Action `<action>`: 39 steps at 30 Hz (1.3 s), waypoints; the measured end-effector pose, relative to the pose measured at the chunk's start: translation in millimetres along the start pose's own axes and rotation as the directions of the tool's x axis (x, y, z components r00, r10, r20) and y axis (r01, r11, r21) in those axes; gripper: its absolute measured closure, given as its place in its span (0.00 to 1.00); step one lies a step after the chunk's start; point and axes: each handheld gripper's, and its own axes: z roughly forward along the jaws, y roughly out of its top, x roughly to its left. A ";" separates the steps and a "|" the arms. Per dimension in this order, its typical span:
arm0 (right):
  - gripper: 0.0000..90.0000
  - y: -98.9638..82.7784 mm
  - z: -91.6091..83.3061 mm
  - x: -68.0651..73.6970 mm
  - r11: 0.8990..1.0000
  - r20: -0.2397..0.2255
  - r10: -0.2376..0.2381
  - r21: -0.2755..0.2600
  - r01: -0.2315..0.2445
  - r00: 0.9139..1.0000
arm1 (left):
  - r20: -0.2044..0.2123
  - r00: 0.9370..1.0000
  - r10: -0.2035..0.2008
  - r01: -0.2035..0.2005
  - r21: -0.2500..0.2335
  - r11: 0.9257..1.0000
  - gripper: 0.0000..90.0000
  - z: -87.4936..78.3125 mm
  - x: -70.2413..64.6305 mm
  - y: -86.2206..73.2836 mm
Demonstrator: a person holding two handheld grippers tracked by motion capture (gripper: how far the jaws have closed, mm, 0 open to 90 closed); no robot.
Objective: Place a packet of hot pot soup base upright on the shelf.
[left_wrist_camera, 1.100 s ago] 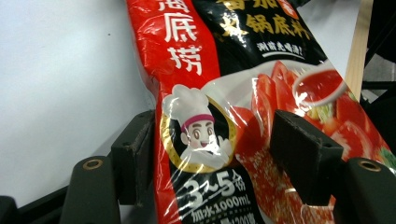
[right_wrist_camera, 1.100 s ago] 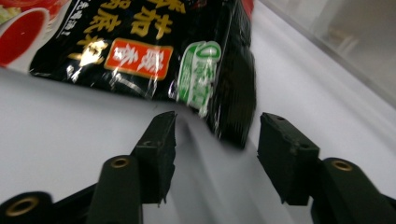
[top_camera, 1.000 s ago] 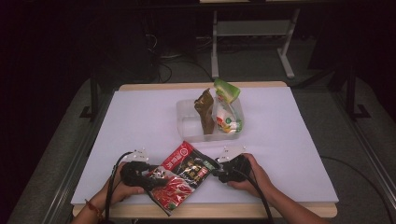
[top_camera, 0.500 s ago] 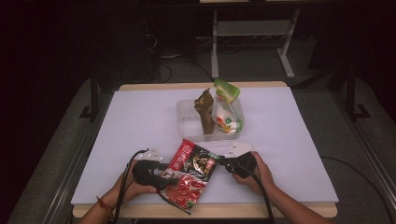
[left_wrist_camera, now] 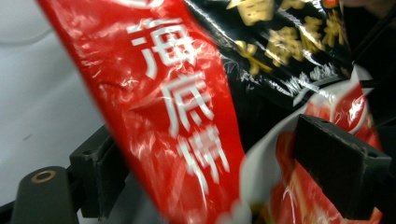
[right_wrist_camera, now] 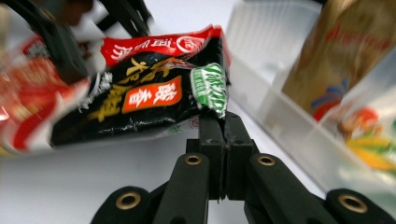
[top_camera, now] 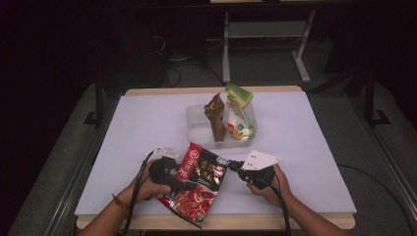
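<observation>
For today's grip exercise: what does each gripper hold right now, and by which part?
The right gripper pinches the red-and-black snack bag by its edge. The left gripper stands open around the bag, holding nothing.

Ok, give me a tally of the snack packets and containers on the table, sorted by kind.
Red and black packet held between the grippers: 1
Packets standing in the tub (brown packet, green and white packet): 2
Clear plastic tub: 1
Total: 4

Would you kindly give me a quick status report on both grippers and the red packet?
Right gripper shut on red packet edge. Left gripper jaws just opened, packet between them, pads off. Clear bin with three upright packets just beyond; nothing blocking.
</observation>
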 end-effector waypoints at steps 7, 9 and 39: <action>0.98 4.8 -4.3 3.5 0.999 0.004 -0.028 -0.016 0.028 1.000 | 0.015 1.000 0.023 -0.023 0.025 0.999 0.13 6.9 -1.5 7.7; 0.98 3.5 -3.3 1.6 1.000 0.002 -0.018 -0.013 0.018 1.000 | 0.019 1.000 0.024 -0.024 0.026 0.999 0.13 7.6 -0.3 8.0; 0.85 -5.1 -6.7 -17.0 0.996 0.068 0.083 -0.041 -0.080 0.994 | 0.004 1.000 -0.010 0.010 -0.232 0.973 0.76 -24.1 1.0 5.4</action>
